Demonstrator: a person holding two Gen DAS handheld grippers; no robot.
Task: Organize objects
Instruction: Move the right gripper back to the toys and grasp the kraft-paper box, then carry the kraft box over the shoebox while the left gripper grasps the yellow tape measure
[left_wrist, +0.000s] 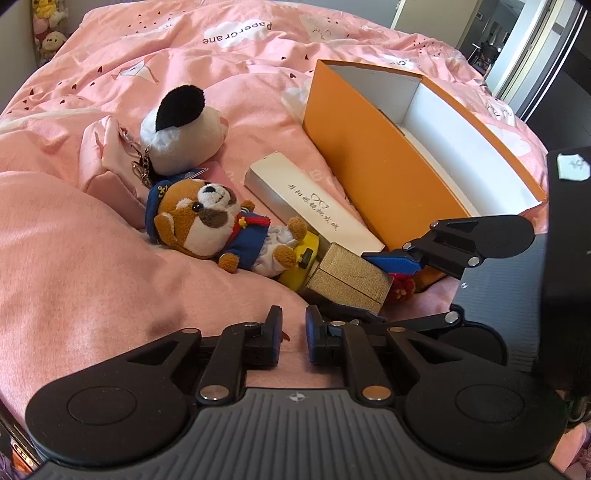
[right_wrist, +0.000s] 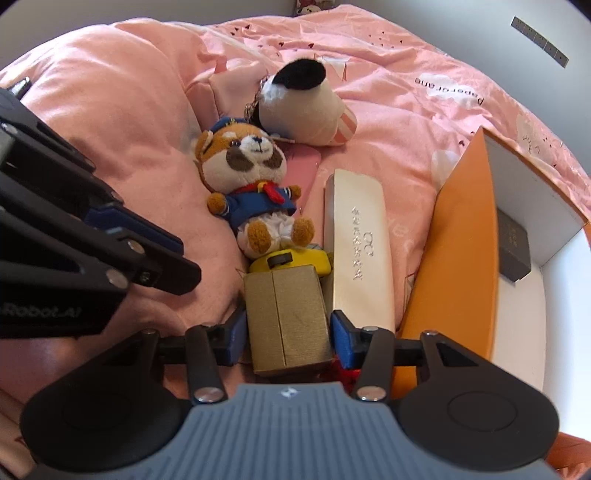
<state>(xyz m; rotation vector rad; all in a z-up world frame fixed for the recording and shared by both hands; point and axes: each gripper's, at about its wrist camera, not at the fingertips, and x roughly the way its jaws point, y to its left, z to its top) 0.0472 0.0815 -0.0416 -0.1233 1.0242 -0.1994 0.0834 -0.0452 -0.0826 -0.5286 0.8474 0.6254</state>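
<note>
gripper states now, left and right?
Left claw: nearly shut, holding nothing.
Right claw: its jaws flank the gold box; whether the pads press on it cannot be told.

We hold our left gripper (left_wrist: 291, 338) tilted downward, its jaws nearly together with only a narrow gap and nothing between them. Our right gripper (right_wrist: 288, 334) also tilts downward, its blue pads (right_wrist: 341, 339) about halfway apart.
</note>
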